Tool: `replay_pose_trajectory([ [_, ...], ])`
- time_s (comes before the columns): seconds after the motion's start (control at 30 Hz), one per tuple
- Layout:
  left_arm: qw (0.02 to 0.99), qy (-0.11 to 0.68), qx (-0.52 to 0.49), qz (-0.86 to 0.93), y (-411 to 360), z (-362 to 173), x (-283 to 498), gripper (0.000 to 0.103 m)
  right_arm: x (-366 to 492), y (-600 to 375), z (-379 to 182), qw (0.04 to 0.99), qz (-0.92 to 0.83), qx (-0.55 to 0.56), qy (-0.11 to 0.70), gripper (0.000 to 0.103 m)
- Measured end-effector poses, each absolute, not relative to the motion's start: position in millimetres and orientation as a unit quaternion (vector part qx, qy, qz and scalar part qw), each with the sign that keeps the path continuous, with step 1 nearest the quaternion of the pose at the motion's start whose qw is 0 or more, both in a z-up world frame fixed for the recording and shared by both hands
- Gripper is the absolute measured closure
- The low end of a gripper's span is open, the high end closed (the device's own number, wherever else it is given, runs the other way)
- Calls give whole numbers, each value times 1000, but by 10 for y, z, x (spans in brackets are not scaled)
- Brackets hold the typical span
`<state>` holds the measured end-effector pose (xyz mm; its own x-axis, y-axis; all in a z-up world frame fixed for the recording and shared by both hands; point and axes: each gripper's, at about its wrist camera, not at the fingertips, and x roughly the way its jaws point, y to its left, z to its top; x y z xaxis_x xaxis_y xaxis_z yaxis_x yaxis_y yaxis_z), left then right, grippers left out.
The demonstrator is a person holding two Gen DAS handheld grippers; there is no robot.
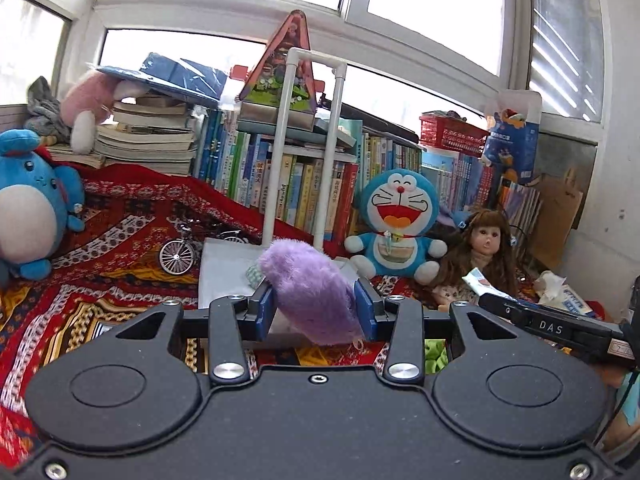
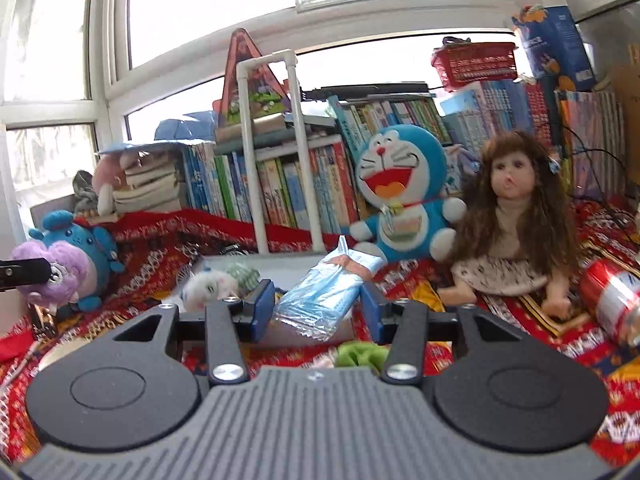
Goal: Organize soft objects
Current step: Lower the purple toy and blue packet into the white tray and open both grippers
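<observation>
A red patterned cloth point(image 1: 120, 220) covers the bench beneath a bright window, with a wall of books point(image 1: 304, 184) shelved behind. The left claw point(image 1: 316, 312) grips a purple plush toy point(image 1: 312, 296) between its blue pads, the toy's long axis slanting from upper left down to lower right. The right claw point(image 2: 318, 308) is closed on a packet of blue face masks point(image 2: 320, 300), which runs from near the pads up and away to the right. Just ahead of both lies a white tray point(image 2: 280, 268) with a tall white pipe frame point(image 1: 308, 148); small soft items sit in it, though blur makes them hard to name. A Doraemon plush point(image 1: 400, 224) and a long-haired doll point(image 2: 516, 216) sit side by side to the right of the tray, a blue round plush point(image 1: 32, 208) and a miniature bicycle point(image 1: 180, 252) to the left. A green fabric piece point(image 2: 360, 354) lies below the right claw. Open cloth shows at left.
</observation>
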<state>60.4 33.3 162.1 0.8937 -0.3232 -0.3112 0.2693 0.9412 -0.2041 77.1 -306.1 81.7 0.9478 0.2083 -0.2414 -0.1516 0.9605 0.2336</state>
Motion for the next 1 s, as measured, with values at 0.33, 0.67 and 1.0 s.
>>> replay_pose_trajectory([
  [0.33,960,230,-72,-143,616,1816,1377,63,1196,-2986,1110,976,129,90,153,52],
  [0.67,933,333,-71,-117,600,1458,2408,63,1829,-2632,1001,960,148,75,225,52],
  [1.0,916,369,-87,-126,624,1270,3189,63,2456,-2508,811,945,139,101,279,52],
])
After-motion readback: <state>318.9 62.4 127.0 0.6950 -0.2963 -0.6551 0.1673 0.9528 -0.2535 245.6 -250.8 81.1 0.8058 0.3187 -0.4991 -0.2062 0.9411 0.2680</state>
